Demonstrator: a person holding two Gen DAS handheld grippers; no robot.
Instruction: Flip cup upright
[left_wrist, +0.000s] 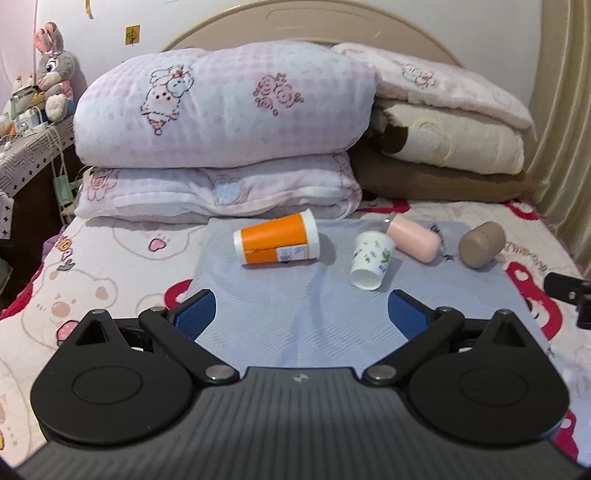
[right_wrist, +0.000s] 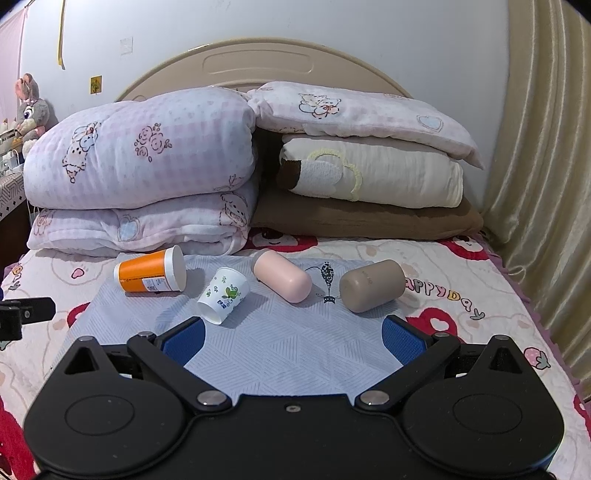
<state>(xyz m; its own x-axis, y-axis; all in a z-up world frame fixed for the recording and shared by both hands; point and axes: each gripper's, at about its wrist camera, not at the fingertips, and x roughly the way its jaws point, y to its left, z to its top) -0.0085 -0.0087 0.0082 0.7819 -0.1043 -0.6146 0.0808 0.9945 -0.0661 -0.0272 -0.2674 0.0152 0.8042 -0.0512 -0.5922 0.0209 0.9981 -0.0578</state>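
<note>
Two matching black handheld grippers with blue finger pads

The left gripper (left_wrist: 301, 312) has a ribbed dark grey body with a small pale logo at its front edge, two rounded black lobes bearing raised discs, triangular cut-outs, black linkage bars pinned by round silver rivets, and textured blue pads (left_wrist: 195, 314). The right gripper (right_wrist: 293, 341) has the same build, but its centre body is smooth matt black with a small screw near the front edge; its blue pads (right_wrist: 403, 345) show a fine mesh texture.
</note>
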